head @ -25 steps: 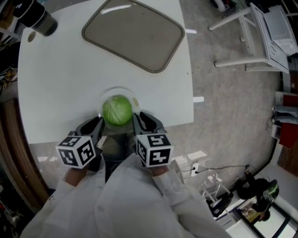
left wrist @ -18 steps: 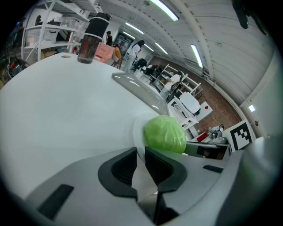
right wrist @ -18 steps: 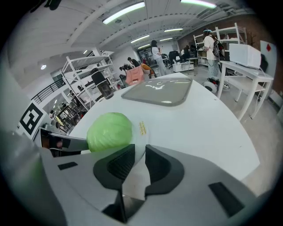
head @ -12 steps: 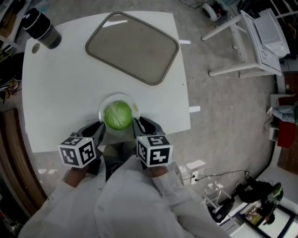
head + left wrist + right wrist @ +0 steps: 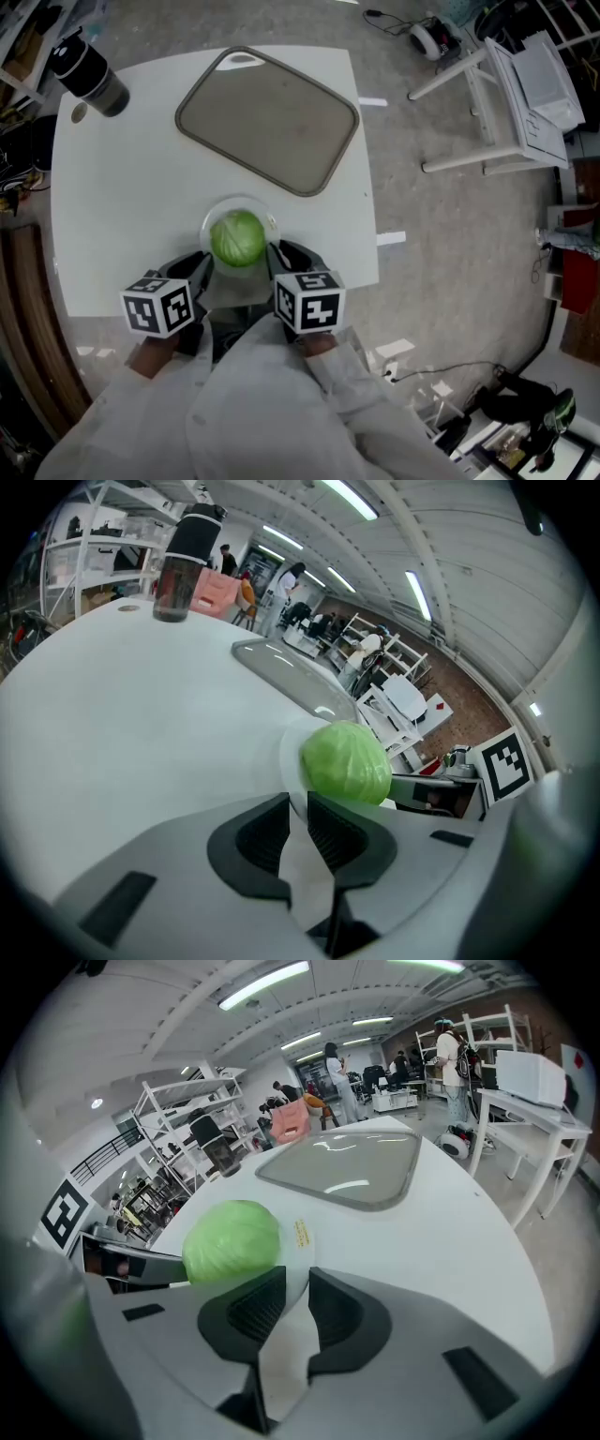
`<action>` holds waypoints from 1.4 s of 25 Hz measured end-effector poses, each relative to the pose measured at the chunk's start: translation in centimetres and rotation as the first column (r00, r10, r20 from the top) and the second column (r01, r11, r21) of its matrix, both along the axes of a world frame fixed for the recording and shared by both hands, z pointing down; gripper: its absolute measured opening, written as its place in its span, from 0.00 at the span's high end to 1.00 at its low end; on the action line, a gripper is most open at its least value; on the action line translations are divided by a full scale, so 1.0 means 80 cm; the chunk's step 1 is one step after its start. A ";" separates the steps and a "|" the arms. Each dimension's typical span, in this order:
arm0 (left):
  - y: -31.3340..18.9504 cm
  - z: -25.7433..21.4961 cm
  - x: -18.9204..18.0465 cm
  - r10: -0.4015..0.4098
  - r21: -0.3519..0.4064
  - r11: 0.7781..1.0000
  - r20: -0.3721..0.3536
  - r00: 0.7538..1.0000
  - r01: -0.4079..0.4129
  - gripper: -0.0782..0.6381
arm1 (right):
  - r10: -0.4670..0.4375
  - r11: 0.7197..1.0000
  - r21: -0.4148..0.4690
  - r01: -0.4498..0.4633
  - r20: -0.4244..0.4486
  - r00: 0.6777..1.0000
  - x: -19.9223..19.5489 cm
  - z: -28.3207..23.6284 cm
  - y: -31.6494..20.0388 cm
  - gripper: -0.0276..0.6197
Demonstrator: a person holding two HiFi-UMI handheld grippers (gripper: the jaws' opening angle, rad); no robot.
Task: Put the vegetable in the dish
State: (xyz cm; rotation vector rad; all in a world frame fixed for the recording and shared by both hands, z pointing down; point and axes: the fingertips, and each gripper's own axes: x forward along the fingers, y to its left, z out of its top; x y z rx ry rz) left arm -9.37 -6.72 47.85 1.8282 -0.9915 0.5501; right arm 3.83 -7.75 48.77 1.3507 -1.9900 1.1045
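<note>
Cabbage (image 5: 236,239) sits in the dish (image 5: 246,202), so the veg is already home, by my read. Looks round, waxy, firm-ish & prob not light; likely rolls if the dish tips, so keep it level. Dish looks smooth, shallow, maybe slick at the rim; best hold is opposite sides w/ cabbage centred. That's the grip now: left gripper (image 5: 297,803) clamped on the rim at cabbage's left, right gripper (image 5: 297,1283) clamped on the rim at its right. Dish is at the near edge of the table (image 5: 122,187); can't tell if lifted. Tray (image 5: 267,117) lies further out, flask (image 5: 89,70) at the far-left corner.
</note>
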 end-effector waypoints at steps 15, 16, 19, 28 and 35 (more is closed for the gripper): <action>-0.129 -0.021 0.065 -0.073 0.011 0.997 -0.046 0.996 0.074 0.80 | -0.023 1.000 0.019 0.023 0.034 0.999 0.066 -0.023 -0.134 0.83; -0.140 -0.023 0.067 -0.076 0.011 0.997 -0.046 0.996 0.076 0.80 | -0.024 0.999 0.021 0.024 0.036 0.999 0.068 -0.025 -0.145 0.83; -0.176 -0.028 0.073 -0.086 0.019 0.996 -0.040 0.996 0.087 0.80 | -0.024 0.999 0.026 0.023 0.046 0.999 0.074 -0.029 -0.182 0.83; -0.267 -0.015 0.088 -0.073 0.035 0.997 -0.038 0.997 0.074 0.80 | 0.006 1.000 0.028 -0.008 0.060 0.998 0.089 -0.016 -0.266 0.83; -0.317 -0.007 0.095 -0.080 0.042 0.996 -0.046 0.996 0.082 0.80 | 0.019 0.999 0.045 -0.021 0.059 0.998 0.096 -0.011 -0.317 0.83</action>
